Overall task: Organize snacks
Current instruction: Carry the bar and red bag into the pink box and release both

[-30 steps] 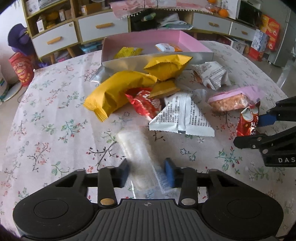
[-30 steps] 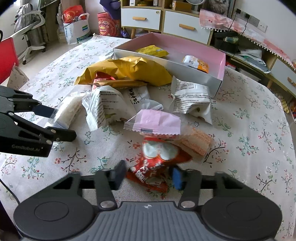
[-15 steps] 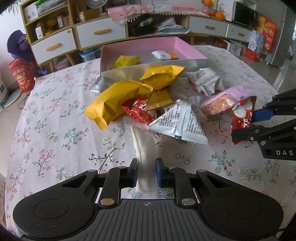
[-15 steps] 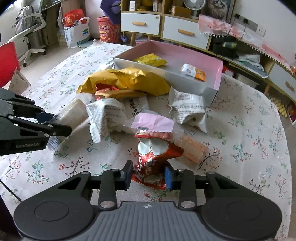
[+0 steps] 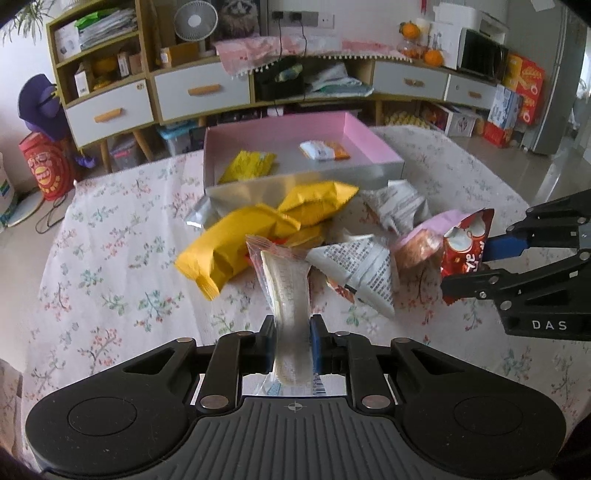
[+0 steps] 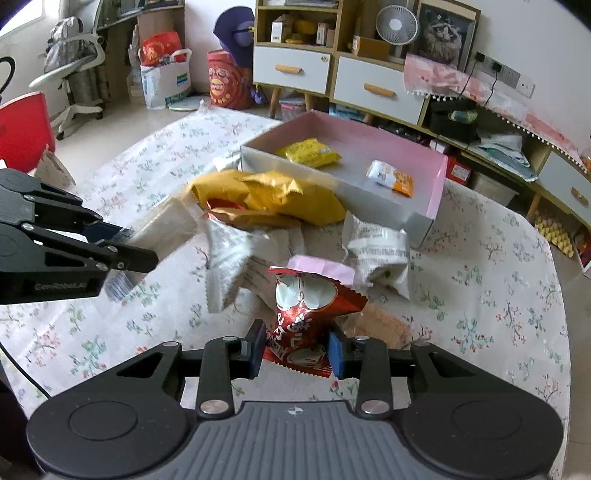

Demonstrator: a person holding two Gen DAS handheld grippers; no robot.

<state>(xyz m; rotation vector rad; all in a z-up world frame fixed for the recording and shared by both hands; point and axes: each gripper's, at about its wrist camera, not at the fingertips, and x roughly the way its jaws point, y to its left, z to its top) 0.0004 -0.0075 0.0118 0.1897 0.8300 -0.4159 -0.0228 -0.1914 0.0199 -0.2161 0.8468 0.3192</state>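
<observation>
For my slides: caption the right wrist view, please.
Right tool grips a red snack packet above the floral tablecloth, pink box behind.

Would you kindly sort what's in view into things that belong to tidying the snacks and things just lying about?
Belongs to the job:
- pink box
- clear wafer pack, in the left gripper
- red packet, in the right gripper
- yellow bags
- white packets

Lying about:
- fan
- oranges
- red chair
</observation>
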